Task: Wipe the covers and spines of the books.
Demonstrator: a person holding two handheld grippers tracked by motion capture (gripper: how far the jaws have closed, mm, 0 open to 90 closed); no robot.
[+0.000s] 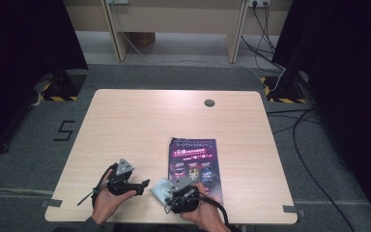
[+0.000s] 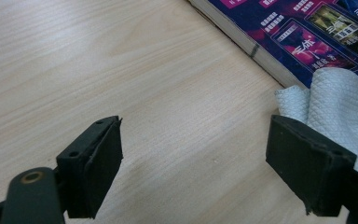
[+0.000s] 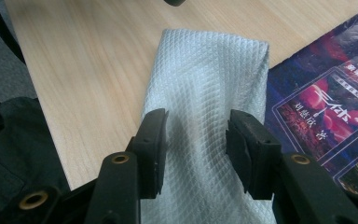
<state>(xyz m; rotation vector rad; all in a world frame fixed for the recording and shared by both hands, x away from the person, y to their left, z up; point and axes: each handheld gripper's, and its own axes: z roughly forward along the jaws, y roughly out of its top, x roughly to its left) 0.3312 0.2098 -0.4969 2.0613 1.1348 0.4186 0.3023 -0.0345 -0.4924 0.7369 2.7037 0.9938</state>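
A white waffle-weave cloth (image 1: 159,189) lies at the near edge of the table, with one side lapping onto a purple-covered book (image 1: 195,162). My right gripper (image 1: 170,192) points down at the cloth. In the right gripper view its jaws (image 3: 198,121) stand half apart with the cloth (image 3: 205,70) running flat between them, and I see no pinch. The book (image 3: 326,102) is just right of it. My left gripper (image 1: 145,183) hovers open over bare wood to the cloth's left. Its jaws (image 2: 196,135) are wide apart, the cloth (image 2: 335,98) and the book (image 2: 307,37) just beyond the right one.
The light wooden table (image 1: 174,121) has a round cable hole (image 1: 209,103) near its far edge. Both of the person's hands rest at the near edge. Cables (image 1: 299,140) trail on the floor to the right, and a desk frame (image 1: 174,29) stands beyond the table.
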